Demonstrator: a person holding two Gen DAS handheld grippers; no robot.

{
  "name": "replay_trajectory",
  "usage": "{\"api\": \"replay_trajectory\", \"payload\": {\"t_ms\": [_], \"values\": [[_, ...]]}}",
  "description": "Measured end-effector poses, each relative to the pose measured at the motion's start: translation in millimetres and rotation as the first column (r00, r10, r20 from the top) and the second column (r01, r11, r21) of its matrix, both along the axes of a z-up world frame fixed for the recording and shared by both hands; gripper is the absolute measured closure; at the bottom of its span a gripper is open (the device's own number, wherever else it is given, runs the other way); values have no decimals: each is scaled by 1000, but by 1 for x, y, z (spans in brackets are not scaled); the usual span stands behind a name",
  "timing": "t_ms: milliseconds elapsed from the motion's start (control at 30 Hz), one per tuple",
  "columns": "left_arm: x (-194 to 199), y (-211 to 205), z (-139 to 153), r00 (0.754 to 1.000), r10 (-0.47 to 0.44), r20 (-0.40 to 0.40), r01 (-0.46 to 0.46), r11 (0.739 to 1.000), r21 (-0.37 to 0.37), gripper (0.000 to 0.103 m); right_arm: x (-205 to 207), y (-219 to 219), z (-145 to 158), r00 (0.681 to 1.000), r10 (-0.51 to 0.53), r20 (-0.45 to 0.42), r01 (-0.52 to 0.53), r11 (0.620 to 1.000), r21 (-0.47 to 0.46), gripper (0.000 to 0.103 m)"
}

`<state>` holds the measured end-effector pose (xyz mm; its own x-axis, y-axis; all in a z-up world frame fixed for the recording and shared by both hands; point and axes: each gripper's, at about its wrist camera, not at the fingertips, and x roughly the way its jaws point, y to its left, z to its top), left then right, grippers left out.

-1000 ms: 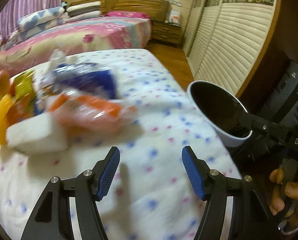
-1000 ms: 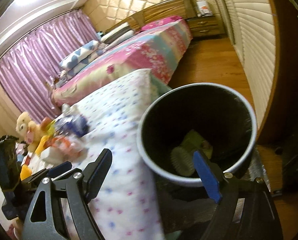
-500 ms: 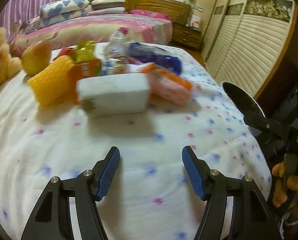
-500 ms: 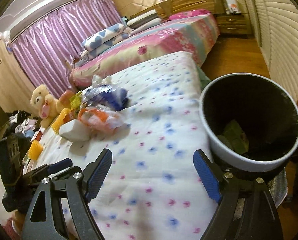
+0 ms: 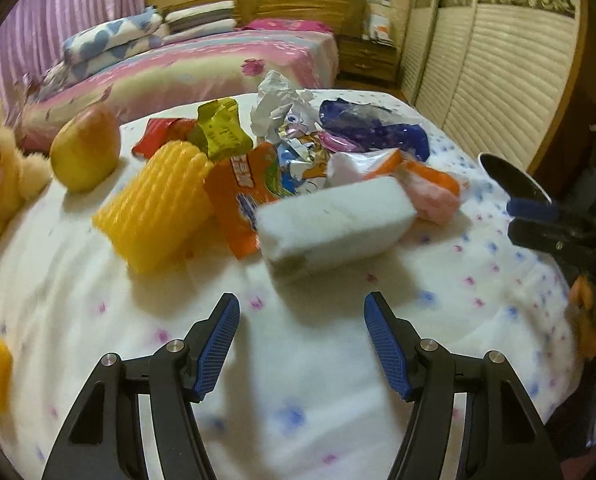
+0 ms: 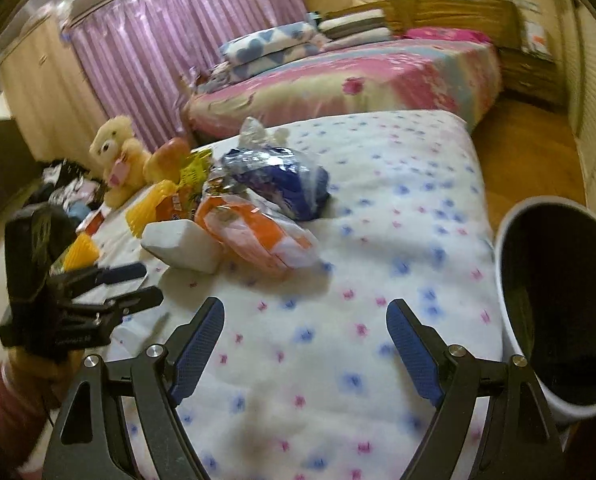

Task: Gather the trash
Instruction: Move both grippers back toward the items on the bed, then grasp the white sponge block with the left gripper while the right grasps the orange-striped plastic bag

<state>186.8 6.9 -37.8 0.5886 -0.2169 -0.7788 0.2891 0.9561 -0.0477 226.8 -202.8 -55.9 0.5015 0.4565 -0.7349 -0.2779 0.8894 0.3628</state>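
Note:
A pile of trash lies on the spotted bed sheet (image 5: 338,420): a white foam block (image 5: 334,228), an orange-and-pink wrapper (image 5: 430,188), a blue bag (image 5: 374,130), crumpled paper (image 5: 282,104), an orange snack bag (image 5: 242,196) and a yellow foam net (image 5: 154,208). My left gripper (image 5: 300,348) is open and empty, just short of the white block. My right gripper (image 6: 304,352) is open and empty over the sheet, with the white-rimmed black bin (image 6: 558,304) to its right. The pile also shows in the right wrist view (image 6: 254,232).
An apple (image 5: 86,148) and a teddy bear (image 6: 118,156) sit at the pile's left. A second yellow net (image 6: 80,250) lies nearer the left edge. A pink bed (image 6: 346,88) stands behind, wooden floor (image 6: 526,152) and slatted wardrobe doors (image 5: 490,80) to the right.
My left gripper has swung left from the bin and closed in on the trash pile. My right gripper has turned left, so the bin slid to the view's right edge.

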Motion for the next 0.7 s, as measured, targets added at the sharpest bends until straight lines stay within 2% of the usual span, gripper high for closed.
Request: {"api": "replay_trajectory", "payload": {"t_ms": [167, 333, 400, 533, 633, 700], "values": [[25, 9, -4, 999, -43, -12, 43, 999, 13, 39, 18, 12, -1, 997, 69, 22, -69, 997, -22, 18], [40, 11, -8, 997, -74, -2, 74, 997, -33, 40, 34, 20, -8, 994, 109, 7, -108, 994, -35, 21], [42, 9, -10, 996, -89, -4, 88, 995, -52, 42, 41, 24, -11, 992, 123, -2, -123, 992, -30, 27], [44, 3, -14, 992, -124, -6, 123, 991, -61, 65, 51, 30, -19, 989, 142, -36, -143, 990, -12, 61], [42, 2, -13, 991, -135, 8, 135, 988, -67, 74, 51, 31, -22, 989, 144, -47, -144, 990, -2, 65], [39, 4, -13, 992, -128, 11, 129, 988, -86, 76, 48, 30, -20, 989, 139, -43, -139, 990, 5, 68]]}}
